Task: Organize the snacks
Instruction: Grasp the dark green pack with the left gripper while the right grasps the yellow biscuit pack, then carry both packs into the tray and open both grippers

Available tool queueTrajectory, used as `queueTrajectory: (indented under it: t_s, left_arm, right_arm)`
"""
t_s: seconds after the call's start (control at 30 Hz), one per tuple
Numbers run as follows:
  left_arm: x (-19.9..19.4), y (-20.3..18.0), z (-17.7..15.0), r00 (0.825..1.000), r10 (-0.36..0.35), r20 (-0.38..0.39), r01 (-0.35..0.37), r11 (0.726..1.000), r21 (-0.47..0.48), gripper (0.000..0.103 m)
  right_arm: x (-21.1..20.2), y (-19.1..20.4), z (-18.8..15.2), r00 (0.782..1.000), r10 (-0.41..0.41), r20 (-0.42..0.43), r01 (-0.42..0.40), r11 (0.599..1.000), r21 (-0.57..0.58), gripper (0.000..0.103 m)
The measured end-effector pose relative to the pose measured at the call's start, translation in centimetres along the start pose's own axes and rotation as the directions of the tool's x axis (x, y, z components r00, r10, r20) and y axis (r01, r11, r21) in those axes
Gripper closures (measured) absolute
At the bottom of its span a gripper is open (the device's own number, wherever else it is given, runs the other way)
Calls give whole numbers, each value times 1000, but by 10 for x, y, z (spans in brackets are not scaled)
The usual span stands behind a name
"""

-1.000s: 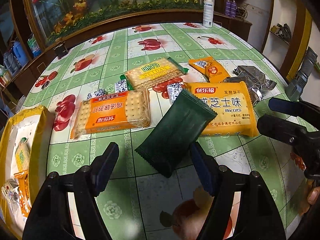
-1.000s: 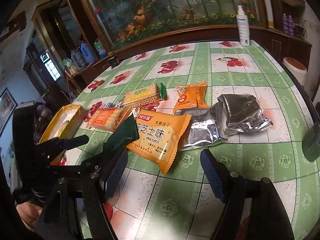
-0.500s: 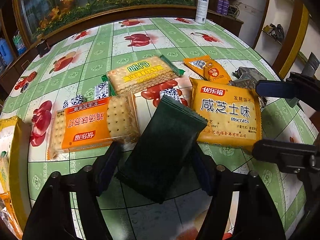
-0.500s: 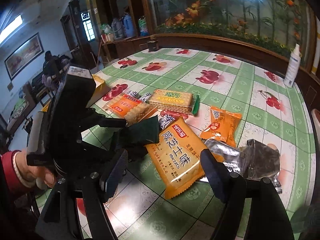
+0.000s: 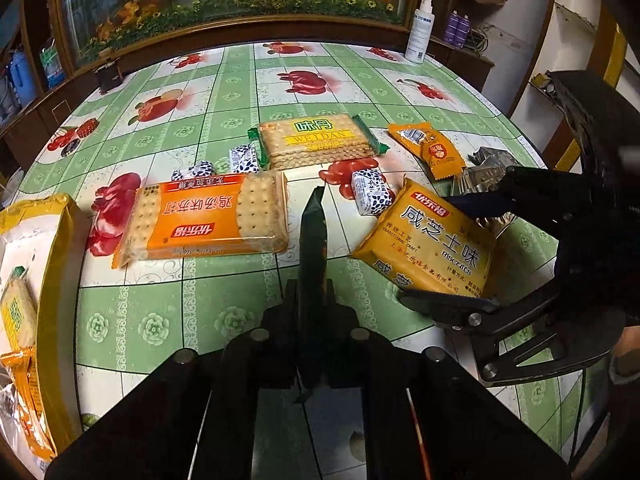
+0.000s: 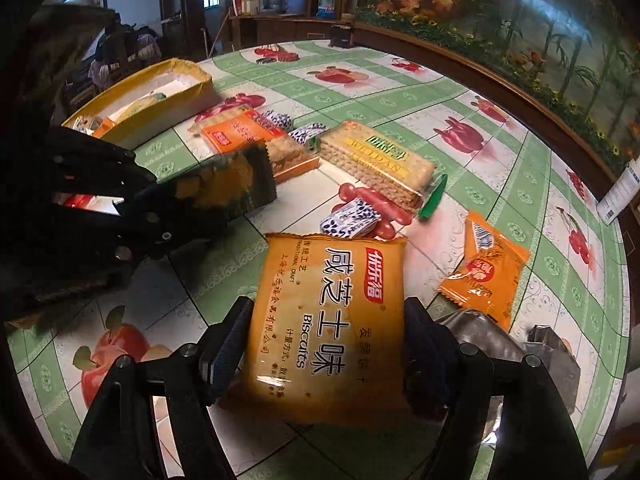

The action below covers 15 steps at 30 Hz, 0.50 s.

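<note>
Left gripper [image 5: 312,300] now clamped fully on dark green packet [image 5: 314,240], squeezed edge-on between pads; a second ago jaws wide, packet flat on table [image 5: 160,320]. Means first pick secured, likely bound for yellow box [image 5: 60,240] at left, already holding a few snacks. Right gripper [image 6: 324,348] newly straddling orange biscuit pack [image 6: 332,312], jaws wide, just starting to close, pads beside the pack's edges, no firm grip yet. Nearby: orange cracker pack [image 5: 208,220] lying between green packet and box, so in the way; Weidan wafer pack [image 5: 316,140], blue-white candies [image 5: 370,196], small orange sachet [image 5: 436,152], silver foil bags [image 6: 500,344] just beside right jaw.
</note>
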State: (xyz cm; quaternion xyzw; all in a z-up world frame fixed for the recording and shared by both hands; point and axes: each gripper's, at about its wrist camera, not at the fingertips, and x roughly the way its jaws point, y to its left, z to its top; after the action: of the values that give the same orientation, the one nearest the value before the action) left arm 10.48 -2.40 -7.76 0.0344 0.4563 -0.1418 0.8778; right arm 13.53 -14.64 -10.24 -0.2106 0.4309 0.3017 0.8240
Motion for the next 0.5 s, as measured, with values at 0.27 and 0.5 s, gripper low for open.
queueTrajectory:
  t_s: [0.27,0.5]
  left_arm:
    - [-20,23,-16,998,-52,27,54,995,-79,97]
    - [-44,38,-25,997,-47,68,56,991,-125,97]
  right_arm:
    - [-9,8,-2,999,27,27,-29,996,81,32]
    - [-35,11,-2,987,93,128,-116,975,188,32]
